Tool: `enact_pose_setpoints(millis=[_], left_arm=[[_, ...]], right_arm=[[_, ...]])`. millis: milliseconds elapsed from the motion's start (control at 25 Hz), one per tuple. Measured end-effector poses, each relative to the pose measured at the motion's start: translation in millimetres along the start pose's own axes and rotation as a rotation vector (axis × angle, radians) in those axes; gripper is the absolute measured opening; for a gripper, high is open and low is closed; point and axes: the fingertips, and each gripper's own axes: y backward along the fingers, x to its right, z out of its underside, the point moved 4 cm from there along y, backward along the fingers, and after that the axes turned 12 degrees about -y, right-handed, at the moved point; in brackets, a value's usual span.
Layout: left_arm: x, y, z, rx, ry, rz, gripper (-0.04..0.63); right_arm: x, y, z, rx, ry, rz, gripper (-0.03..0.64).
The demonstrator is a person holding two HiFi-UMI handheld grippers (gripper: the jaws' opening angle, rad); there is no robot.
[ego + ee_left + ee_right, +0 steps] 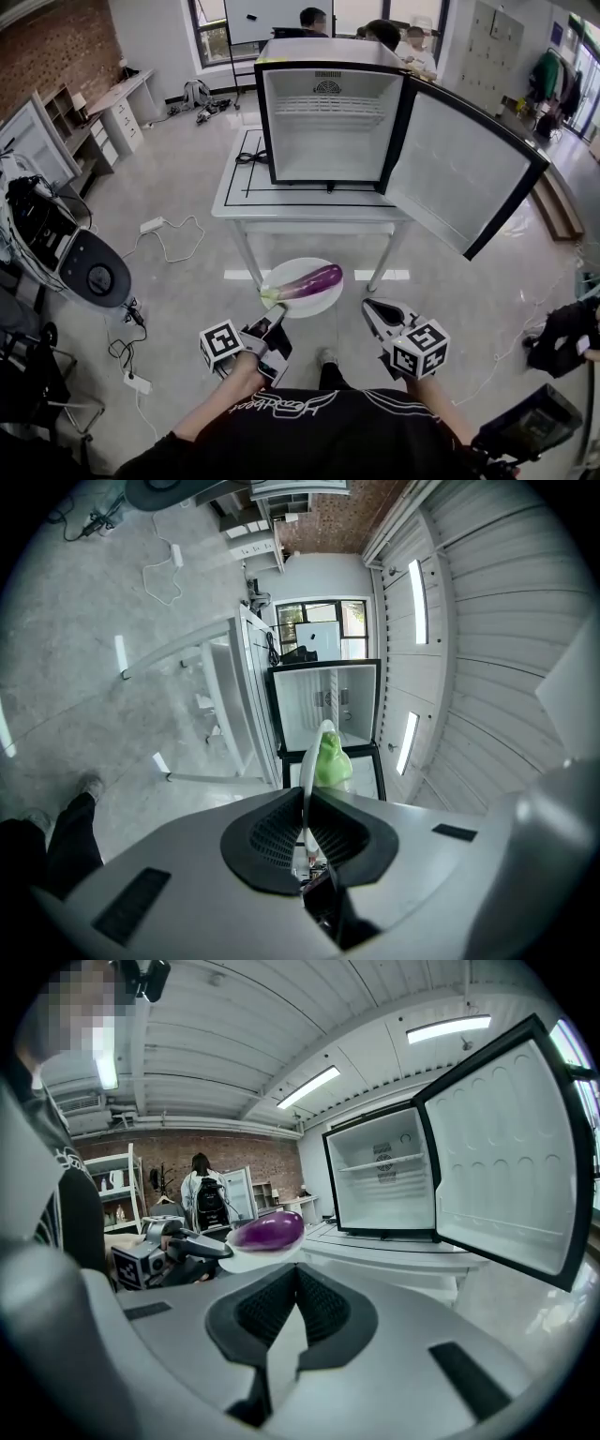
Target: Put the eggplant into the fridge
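A purple eggplant [309, 281] with a green stem lies on a white plate [316, 303], held in the air below the table's front edge. My left gripper [272, 322] is shut on the plate's near-left rim. In the left gripper view the rim [306, 789] stands edge-on between the jaws, with the green stem [331, 761] just beyond. My right gripper [375, 314] hangs to the plate's right, shut and empty. Its view shows the eggplant [267, 1230] to the left. The white fridge [328, 122] stands open on the table [309, 214], its inside bare.
The fridge door [464, 173] swings out to the right, past the table's edge. People stand behind the fridge. A round robot base [94, 272] and cables [169, 239] lie on the floor at left. A person crouches at far right [567, 333].
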Motion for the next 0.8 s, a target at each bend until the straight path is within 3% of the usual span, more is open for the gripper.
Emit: enact_pose_setpoints(millis=[800], left_arm=[[-10, -187, -87, 0.037, -0.013, -0.059, 0.025]], right_arm=[[162, -117, -94, 0.009, -0.023, -0.054, 0.008]])
